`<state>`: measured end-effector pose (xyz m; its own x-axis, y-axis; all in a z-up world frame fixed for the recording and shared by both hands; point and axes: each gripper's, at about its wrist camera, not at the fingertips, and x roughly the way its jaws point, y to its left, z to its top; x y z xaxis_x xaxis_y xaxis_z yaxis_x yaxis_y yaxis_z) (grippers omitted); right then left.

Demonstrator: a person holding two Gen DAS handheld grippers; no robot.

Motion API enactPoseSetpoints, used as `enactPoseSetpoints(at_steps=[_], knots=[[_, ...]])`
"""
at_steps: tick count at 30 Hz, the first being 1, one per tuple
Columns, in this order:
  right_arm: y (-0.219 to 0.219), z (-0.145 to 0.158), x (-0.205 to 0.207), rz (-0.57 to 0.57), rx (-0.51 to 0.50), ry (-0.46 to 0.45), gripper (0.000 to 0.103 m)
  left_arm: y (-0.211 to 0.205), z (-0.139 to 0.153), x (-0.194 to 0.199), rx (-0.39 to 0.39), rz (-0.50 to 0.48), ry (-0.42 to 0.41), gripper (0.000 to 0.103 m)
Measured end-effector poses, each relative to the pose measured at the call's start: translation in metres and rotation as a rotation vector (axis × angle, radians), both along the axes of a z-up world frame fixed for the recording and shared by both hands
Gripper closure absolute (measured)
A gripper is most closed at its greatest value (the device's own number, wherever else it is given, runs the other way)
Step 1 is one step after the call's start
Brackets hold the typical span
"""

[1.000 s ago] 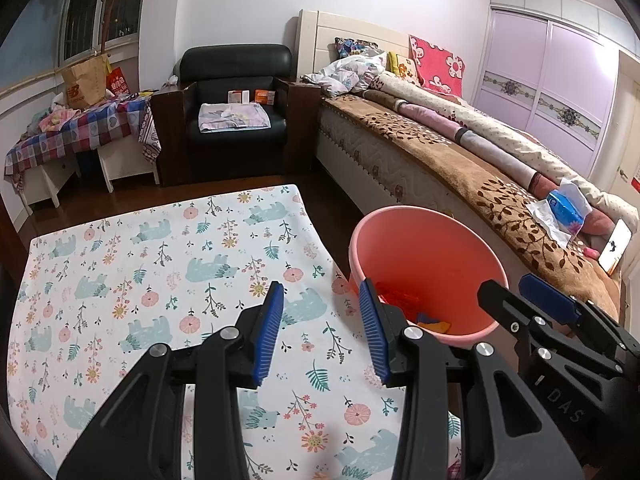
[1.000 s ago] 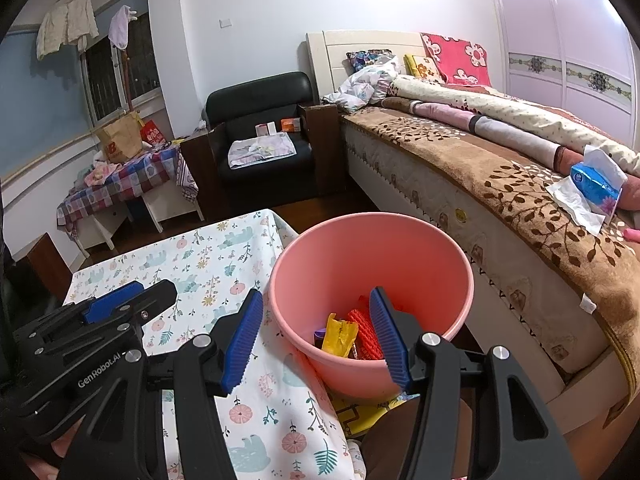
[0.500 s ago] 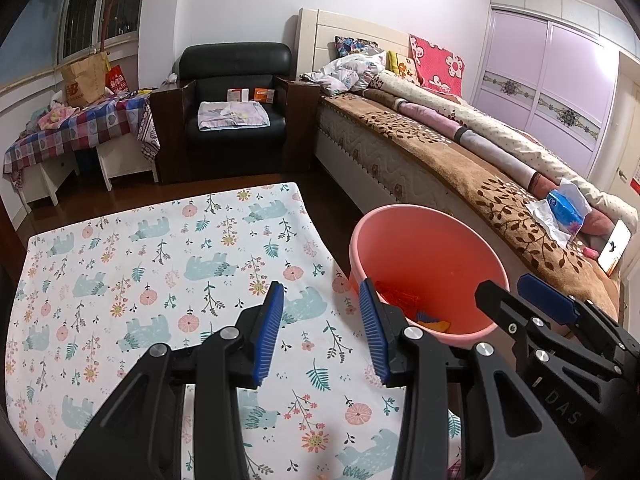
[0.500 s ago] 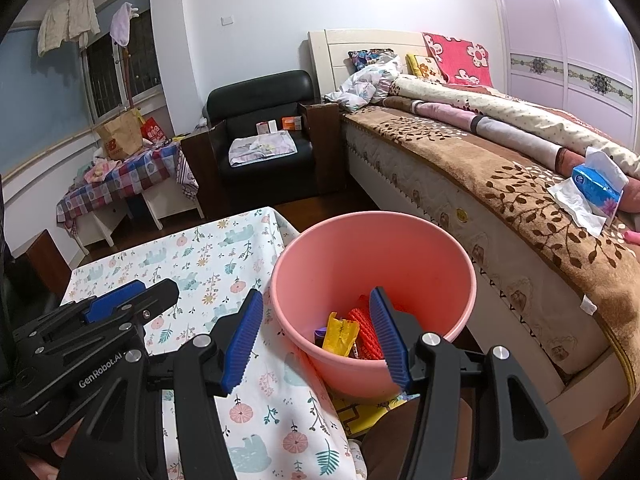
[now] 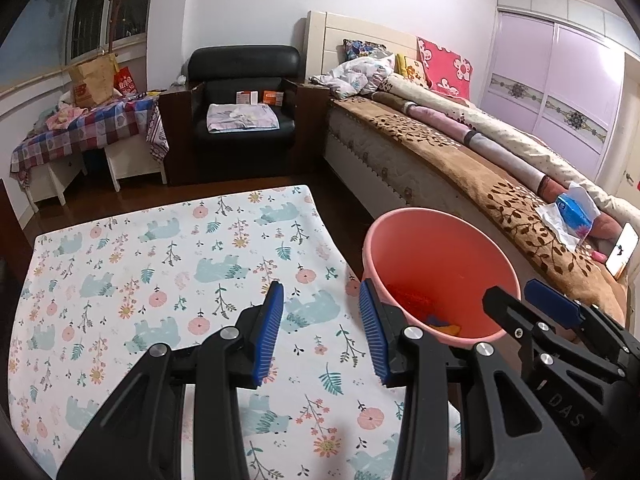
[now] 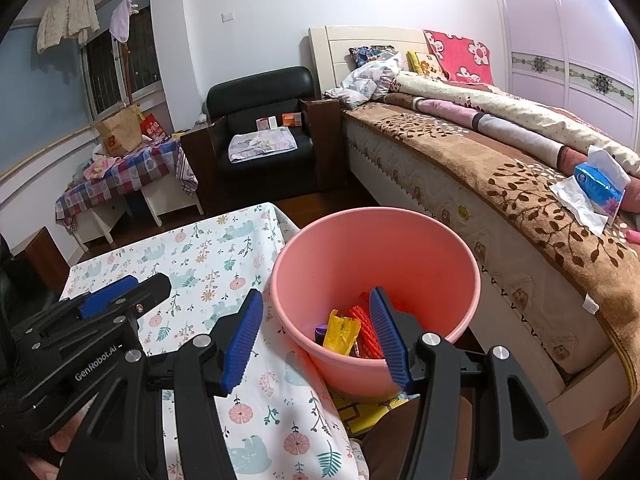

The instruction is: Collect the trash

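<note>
A pink plastic bin (image 6: 376, 256) stands beside the table's right edge; it also shows in the left wrist view (image 5: 436, 264). Inside lie a yellow wrapper (image 6: 340, 330) and a red wrapper (image 6: 366, 330). My right gripper (image 6: 318, 336) is open and empty, held over the bin's near rim. My left gripper (image 5: 322, 334) is open and empty above the floral tablecloth (image 5: 160, 280), left of the bin. No loose trash shows on the cloth.
A bed (image 5: 460, 160) with a brown blanket runs along the right, with a blue tissue pack (image 6: 598, 188) on it. A black armchair (image 5: 244, 92) stands at the back. A checked side table (image 5: 80, 128) stands at back left.
Both views have tilted up very slightly. Both grippers stay open and empty, and the bin has not moved.
</note>
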<state>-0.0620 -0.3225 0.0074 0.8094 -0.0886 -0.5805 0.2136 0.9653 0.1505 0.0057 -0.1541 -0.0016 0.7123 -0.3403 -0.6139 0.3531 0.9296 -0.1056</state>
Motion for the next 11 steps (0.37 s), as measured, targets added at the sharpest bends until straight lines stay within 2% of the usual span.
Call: enactPoseSetpoints(at_steps=[11], knots=[[-0.0004,-0.0017,0.0007,0.008,-0.001,0.007,0.048,0.0029,-0.001,0.0027,0.004,0.009,0.014,0.063]])
